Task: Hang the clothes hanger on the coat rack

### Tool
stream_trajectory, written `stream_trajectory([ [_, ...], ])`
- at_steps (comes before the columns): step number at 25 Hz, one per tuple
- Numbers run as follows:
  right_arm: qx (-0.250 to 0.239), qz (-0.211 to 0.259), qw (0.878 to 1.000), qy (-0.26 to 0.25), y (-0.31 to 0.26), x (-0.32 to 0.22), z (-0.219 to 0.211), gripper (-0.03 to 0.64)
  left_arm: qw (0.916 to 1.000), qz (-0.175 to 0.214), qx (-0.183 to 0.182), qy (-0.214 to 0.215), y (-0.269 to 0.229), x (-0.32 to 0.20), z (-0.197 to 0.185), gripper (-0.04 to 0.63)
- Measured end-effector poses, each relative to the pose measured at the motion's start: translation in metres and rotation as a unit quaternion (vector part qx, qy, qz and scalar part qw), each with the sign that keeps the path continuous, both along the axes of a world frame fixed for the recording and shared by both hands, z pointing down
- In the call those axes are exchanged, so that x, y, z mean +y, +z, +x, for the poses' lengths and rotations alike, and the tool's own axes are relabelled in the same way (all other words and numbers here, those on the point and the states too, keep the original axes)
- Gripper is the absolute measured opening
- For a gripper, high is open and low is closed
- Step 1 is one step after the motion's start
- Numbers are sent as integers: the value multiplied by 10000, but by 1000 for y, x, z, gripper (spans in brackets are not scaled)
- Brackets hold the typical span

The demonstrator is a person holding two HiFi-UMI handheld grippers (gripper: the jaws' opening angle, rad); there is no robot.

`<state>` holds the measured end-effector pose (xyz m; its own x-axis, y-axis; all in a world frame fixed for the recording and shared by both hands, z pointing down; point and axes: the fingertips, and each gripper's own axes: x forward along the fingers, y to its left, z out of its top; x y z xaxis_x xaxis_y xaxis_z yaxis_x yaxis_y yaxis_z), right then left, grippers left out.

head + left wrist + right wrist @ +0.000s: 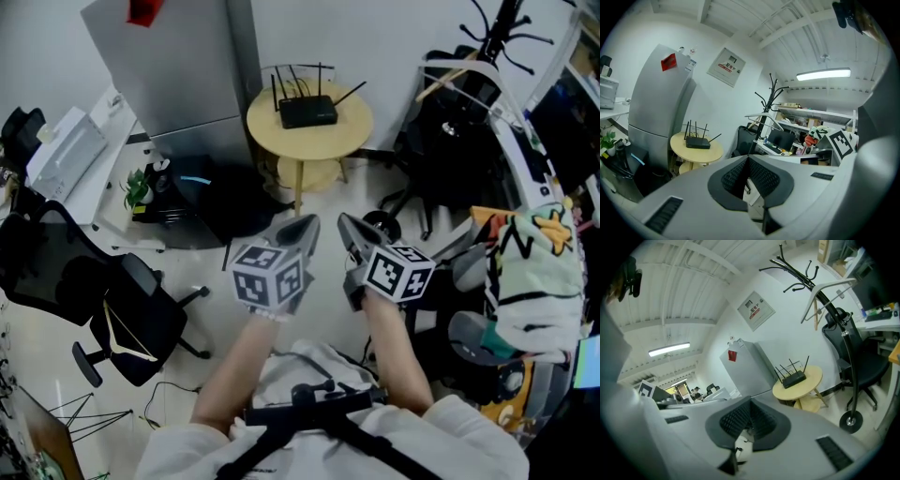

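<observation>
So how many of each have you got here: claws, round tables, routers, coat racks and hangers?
claws: 2 (left claw, right claw)
round table: 1
router: 1
coat rack: 1
hanger: 1
Total: 6

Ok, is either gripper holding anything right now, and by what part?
Nothing is held. The left gripper and the right gripper are both shut with nothing between the jaws. The hanger is on the coat rack, clear of both.
</observation>
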<state>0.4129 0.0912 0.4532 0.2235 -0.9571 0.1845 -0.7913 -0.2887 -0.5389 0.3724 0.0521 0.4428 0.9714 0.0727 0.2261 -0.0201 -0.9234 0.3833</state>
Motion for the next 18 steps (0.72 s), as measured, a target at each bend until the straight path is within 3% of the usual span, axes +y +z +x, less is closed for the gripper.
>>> stream_trajectory([
  [18,119,-173,9998,-17,-1,-31,-33,-6,9998,-164,127,43,-5,-31,-23,-2],
])
